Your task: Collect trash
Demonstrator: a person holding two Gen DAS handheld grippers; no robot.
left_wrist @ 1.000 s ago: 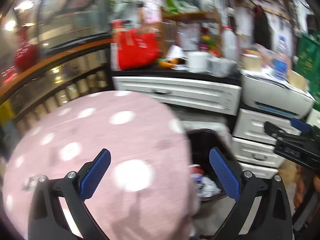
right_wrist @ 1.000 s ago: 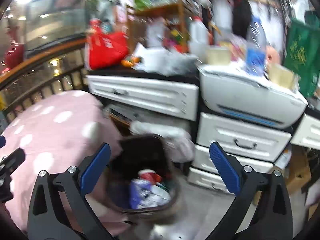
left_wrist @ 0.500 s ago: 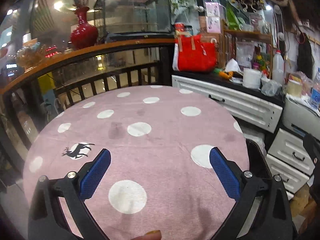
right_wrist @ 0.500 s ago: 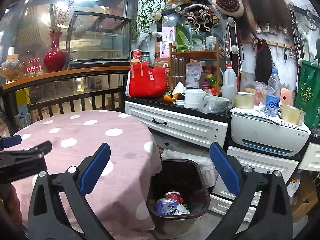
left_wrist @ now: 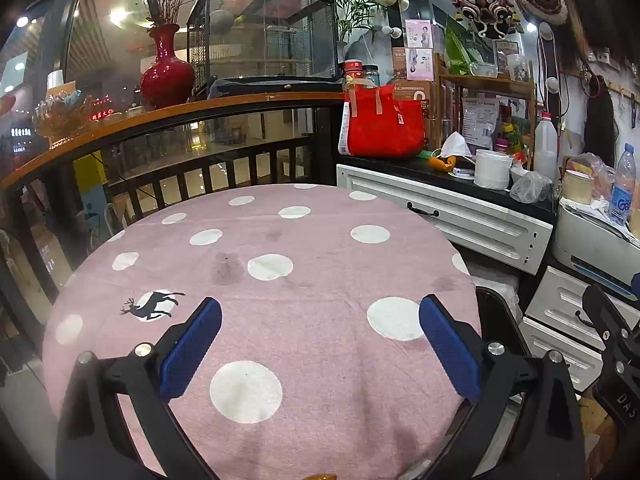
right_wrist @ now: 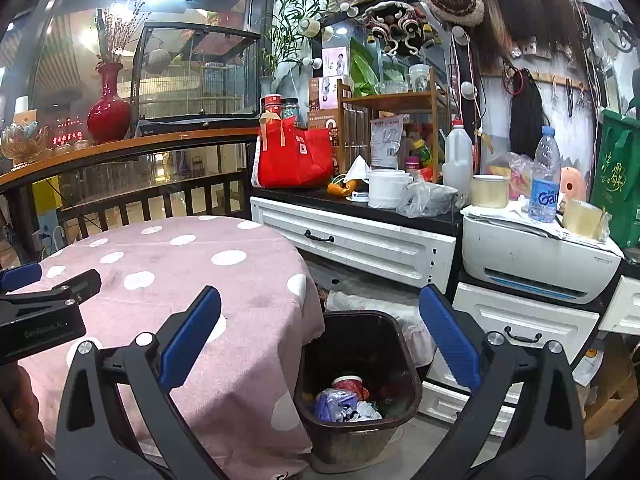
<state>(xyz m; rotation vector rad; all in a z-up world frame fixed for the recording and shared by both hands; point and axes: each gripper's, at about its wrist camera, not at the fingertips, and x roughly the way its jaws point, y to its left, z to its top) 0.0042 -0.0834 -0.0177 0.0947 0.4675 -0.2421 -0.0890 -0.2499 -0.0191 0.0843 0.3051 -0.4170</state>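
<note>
A dark brown trash bin [right_wrist: 360, 432] stands on the floor beside the round table with the pink polka-dot cloth [right_wrist: 168, 264]. It holds a red-and-white cup [right_wrist: 349, 383], a bluish wrapper [right_wrist: 334, 402] and crumpled paper. My right gripper [right_wrist: 320, 340] is open and empty, above the bin and the table's right edge. My left gripper [left_wrist: 320, 344] is open and empty, above the bare tablecloth [left_wrist: 280, 280]. The bin's rim [left_wrist: 494, 304] shows at the table's right edge in the left wrist view. The left gripper also shows at the left edge of the right wrist view [right_wrist: 44, 300].
White drawer units [right_wrist: 352, 240] and a white printer [right_wrist: 536, 256] stand to the right behind the bin. The black counter holds a red bag [right_wrist: 296, 160], a white container [right_wrist: 386, 188], a jug and a water bottle [right_wrist: 544, 176]. A wooden railing [left_wrist: 160, 120] with a red vase [left_wrist: 166, 76] runs behind the table.
Both grippers rose and pulled back from the bin. The left one swung left, so the whole tabletop now fills its view. Both stay open and empty.
</note>
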